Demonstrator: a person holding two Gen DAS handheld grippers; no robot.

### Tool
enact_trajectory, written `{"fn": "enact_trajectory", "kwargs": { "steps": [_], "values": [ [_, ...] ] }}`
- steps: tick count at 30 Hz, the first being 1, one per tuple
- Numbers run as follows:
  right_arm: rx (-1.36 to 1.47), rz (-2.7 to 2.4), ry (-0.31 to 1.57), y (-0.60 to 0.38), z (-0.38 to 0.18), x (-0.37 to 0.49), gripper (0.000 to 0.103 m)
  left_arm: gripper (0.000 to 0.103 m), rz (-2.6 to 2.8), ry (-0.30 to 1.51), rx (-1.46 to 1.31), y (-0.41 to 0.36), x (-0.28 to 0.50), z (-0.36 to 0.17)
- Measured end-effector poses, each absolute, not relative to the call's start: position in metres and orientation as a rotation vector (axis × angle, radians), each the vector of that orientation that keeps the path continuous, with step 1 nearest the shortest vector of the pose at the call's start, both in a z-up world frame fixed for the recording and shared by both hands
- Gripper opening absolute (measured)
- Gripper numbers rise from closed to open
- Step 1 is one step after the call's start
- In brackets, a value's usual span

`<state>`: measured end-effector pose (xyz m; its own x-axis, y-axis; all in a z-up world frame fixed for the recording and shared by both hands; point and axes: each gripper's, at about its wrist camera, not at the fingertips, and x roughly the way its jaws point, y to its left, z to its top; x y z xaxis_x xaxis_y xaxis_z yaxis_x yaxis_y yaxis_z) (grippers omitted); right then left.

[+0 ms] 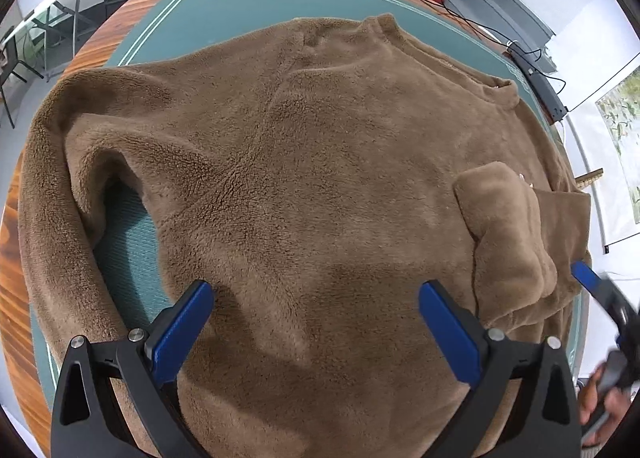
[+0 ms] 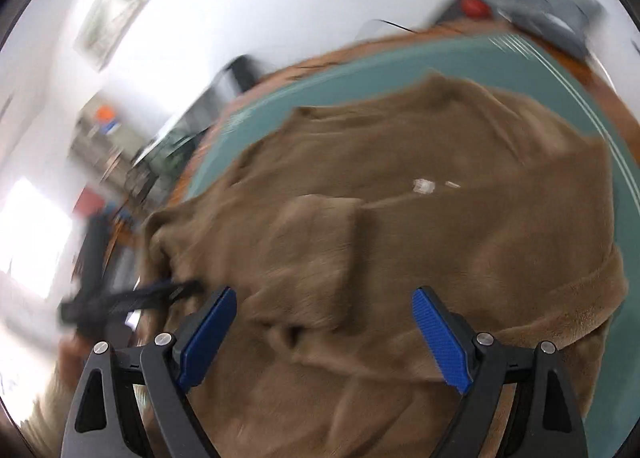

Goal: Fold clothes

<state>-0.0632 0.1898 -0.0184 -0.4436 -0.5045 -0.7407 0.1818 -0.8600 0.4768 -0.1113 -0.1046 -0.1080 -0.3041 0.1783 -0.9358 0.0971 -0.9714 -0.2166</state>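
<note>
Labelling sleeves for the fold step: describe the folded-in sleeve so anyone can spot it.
On the green mat lies a brown fleece sweater. One sleeve is folded onto its body, cuff toward the collar; the other sleeve hangs spread out to the side.

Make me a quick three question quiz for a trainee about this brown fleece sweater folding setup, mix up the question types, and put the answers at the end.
1. True or false: the left gripper is clamped on the brown fleece sweater.
2. Multiple choice: the sweater lies on A) a green mat, B) a bare floor, C) a chair.
3. Fill in: one sleeve is folded over the sweater's ____.

Key
1. False; its fingers stand wide apart above the fabric, as do those of the right gripper.
2. A; the mat covers a wooden table.
3. Body.
</note>
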Motion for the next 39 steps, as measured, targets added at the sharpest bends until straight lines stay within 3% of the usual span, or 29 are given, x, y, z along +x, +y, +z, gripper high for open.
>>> {"fn": "enact_trajectory", "kwargs": {
  "steps": [7, 13, 28, 32, 36, 37, 38, 39],
  "values": [
    [1.36, -2.041, -0.559, 0.133, -0.041, -0.085, 0.091, 0.103, 2.501, -0.359, -1.844, -0.116, -0.108, -0.106],
    [1.086, -1.675, -0.713, 0.105, 0.002, -0.069, 0.091, 0.103, 2.519, -0.369, -1.841, -0.126, -0.1, -0.104],
    [1.332, -2.043, -0.721, 0.222, -0.042, -0.045, 0.091, 0.103, 2.418, -0.454, -1.788, -0.1, -0.122, -0.105],
    [1.35, -2.091, -0.71, 0.231, -0.048, -0.039, 0.091, 0.103, 2.432, -0.375, -1.747, -0.08, -0.137, -0.104],
    [1.366, -2.131, -0.677, 0.232, -0.049, -0.036, 0.091, 0.09, 2.398, -0.315, -1.765, -0.063, -0.152, -0.116],
    [1.37, -2.142, -0.666, 0.233, -0.049, -0.035, 0.091, 0.081, 2.404, -0.29, -1.778, -0.061, -0.155, -0.119],
    [1.373, -2.151, -0.659, 0.235, -0.049, -0.034, 0.091, 0.079, 2.417, -0.259, -1.788, -0.058, -0.157, -0.122],
    [1.377, -2.162, -0.651, 0.236, -0.049, -0.033, 0.091, 0.067, 2.426, -0.229, -1.793, -0.055, -0.159, -0.122]
  ]
}}
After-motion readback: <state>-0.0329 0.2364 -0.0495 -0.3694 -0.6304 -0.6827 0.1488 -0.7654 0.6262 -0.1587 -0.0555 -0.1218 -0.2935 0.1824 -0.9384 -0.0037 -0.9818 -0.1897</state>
